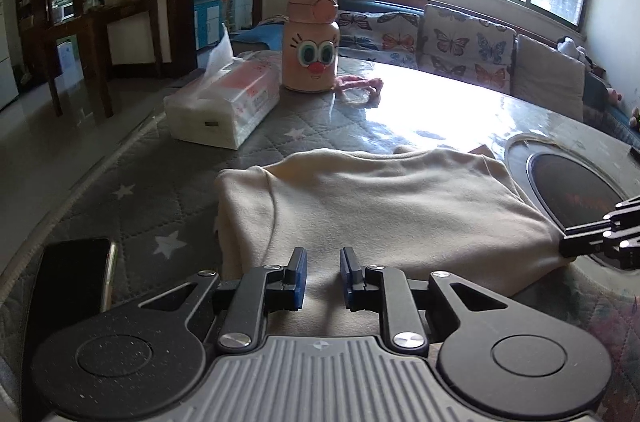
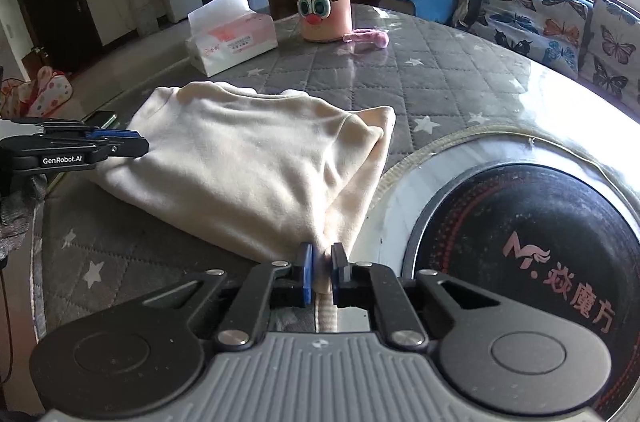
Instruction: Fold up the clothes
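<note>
A folded cream garment (image 1: 392,206) (image 2: 240,158) lies on the grey quilted star-print table cover (image 1: 152,206) (image 2: 432,70). My left gripper (image 1: 323,262) is open over the garment's near edge, with fabric showing below the gap between its blue pads. In the right wrist view the left gripper (image 2: 140,144) sits side-on at the garment's left edge. My right gripper (image 2: 322,256) is shut on the garment's near right corner, a bunch of cream cloth pinched between its fingers. In the left wrist view the right gripper (image 1: 564,246) reaches that corner from the right.
A round black induction hob (image 1: 572,190) (image 2: 520,262) is set into the table right of the garment. A tissue pack (image 1: 224,106) (image 2: 232,38), a pink cartoon bottle (image 1: 312,46) (image 2: 322,2) with a pink strap (image 1: 360,84) stand farther back. A phone (image 1: 76,274) (image 2: 100,118) lies left.
</note>
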